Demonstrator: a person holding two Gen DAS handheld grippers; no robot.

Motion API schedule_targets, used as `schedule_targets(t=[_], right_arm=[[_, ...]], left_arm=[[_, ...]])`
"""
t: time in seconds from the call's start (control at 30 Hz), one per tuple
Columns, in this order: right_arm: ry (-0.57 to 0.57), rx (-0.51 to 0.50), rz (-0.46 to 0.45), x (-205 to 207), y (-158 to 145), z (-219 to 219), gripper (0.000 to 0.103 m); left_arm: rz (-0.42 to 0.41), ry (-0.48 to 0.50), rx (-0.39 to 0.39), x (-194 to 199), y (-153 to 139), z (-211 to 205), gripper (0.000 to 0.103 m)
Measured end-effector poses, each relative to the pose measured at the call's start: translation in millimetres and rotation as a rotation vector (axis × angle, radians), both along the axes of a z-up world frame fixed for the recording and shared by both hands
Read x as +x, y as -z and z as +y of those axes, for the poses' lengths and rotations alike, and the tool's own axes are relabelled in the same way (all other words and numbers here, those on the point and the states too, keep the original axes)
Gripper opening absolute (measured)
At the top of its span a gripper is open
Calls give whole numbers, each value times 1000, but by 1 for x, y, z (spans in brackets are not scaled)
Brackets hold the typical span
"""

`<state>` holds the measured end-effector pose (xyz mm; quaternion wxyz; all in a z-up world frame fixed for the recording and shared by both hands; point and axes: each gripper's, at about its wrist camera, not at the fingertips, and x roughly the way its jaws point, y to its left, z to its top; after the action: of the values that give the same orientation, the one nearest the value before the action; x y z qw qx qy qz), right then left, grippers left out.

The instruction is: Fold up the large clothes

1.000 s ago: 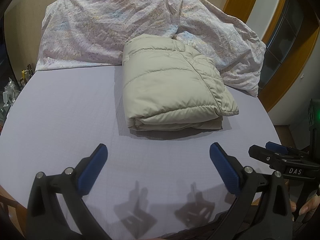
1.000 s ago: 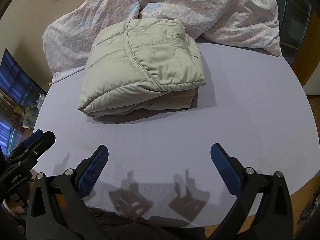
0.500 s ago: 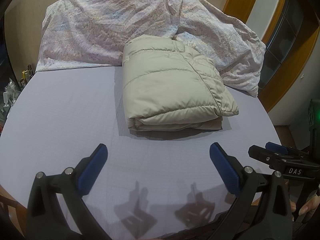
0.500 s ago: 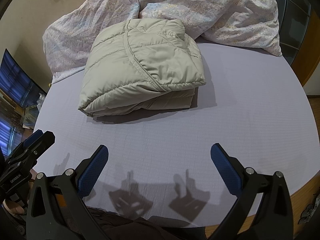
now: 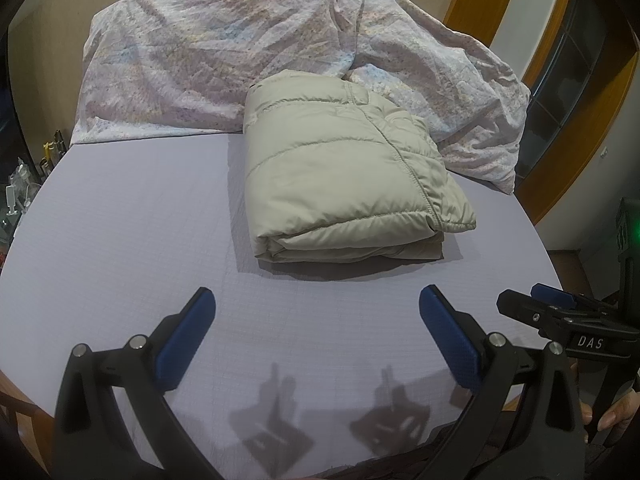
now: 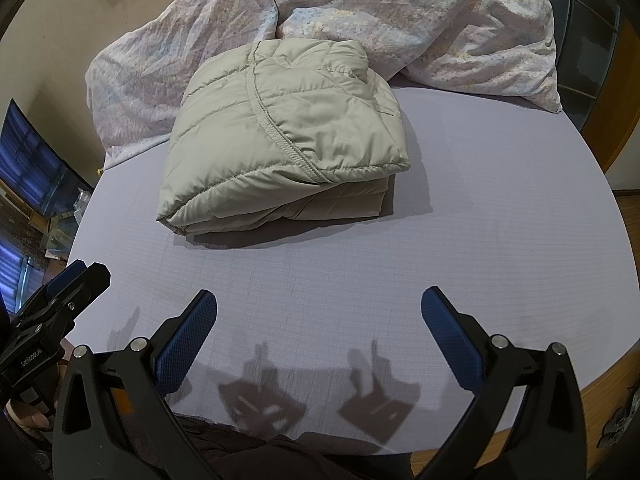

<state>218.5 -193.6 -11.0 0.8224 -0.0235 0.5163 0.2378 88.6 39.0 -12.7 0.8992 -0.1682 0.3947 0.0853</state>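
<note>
A beige quilted puffer jacket (image 5: 340,172) lies folded into a thick rectangular bundle on the lilac bed sheet (image 5: 120,216); it also shows in the right wrist view (image 6: 280,136). My left gripper (image 5: 316,304) is open and empty, held near the front edge of the bed, well short of the jacket. My right gripper (image 6: 318,304) is open and empty, also back from the jacket. Each gripper shows at the edge of the other's view: the right one (image 5: 560,312) and the left one (image 6: 72,280).
A crumpled floral duvet (image 5: 224,60) is heaped along the head of the bed behind the jacket, touching its far side. A wooden door frame (image 5: 576,128) stands at the right. A screen (image 6: 28,168) and small clutter sit left of the bed.
</note>
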Motion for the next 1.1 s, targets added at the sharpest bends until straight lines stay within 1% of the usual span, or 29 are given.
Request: schedule_targets(t=[1.1], right_arm=[[1, -2, 0, 0, 0, 2, 102]], left_arm=[[-2, 1, 2, 0, 0, 2, 101]])
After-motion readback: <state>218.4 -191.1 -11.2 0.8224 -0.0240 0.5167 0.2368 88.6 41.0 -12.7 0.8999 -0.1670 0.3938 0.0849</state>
